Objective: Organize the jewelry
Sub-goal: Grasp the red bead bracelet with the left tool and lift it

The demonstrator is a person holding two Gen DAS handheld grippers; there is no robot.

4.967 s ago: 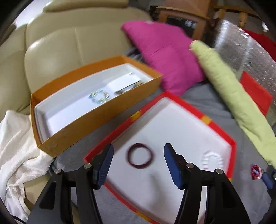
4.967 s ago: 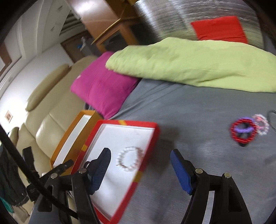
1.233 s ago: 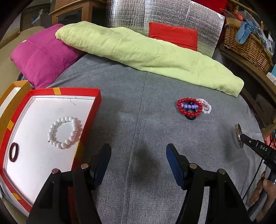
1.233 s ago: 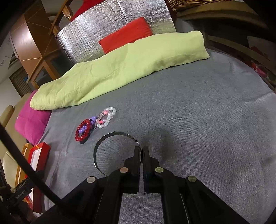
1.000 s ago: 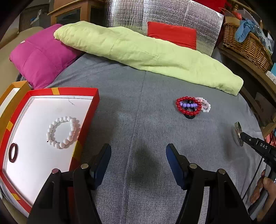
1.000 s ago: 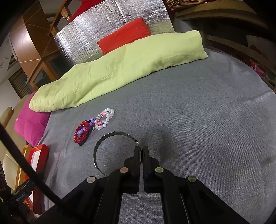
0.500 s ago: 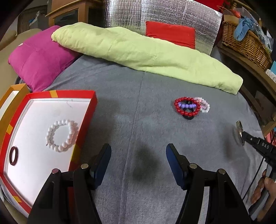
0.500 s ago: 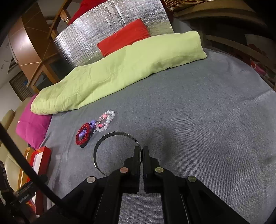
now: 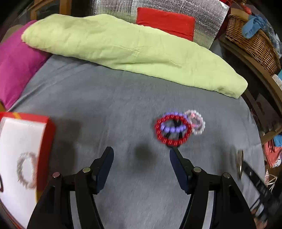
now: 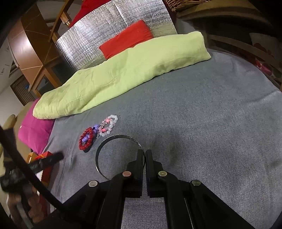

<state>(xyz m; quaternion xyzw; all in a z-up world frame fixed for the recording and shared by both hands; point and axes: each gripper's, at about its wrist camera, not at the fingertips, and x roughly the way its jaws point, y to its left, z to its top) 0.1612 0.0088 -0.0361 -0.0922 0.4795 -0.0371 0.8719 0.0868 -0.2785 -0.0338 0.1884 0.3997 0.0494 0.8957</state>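
Right gripper [image 10: 144, 155] is clamped on a thin metal bangle [image 10: 112, 139], which arcs out to its left over the grey cover [image 10: 202, 123]. Left gripper [image 9: 141, 158] hangs with jaws wide and nothing between them, just short of the bracelets [image 9: 173, 129] on the cover. A white bead bracelet [image 9: 26, 170] lies in the red tray [image 9: 47, 133] at left.

My left wrist camera looked steeply down along its fingers at the grey fabric surface [image 9: 109, 98], close above it, blurred. My right wrist camera faced the same surface [image 10: 202, 112] from the opposite side, slightly less steeply. Both views shared the red bead bracelet [image 9: 173, 140] [image 10: 86, 139], the long lime-green cushion [image 9: 123, 47] [image 10: 123, 74] and the silver quilted panel [image 9: 208, 15] [image 10: 109, 30] behind it.
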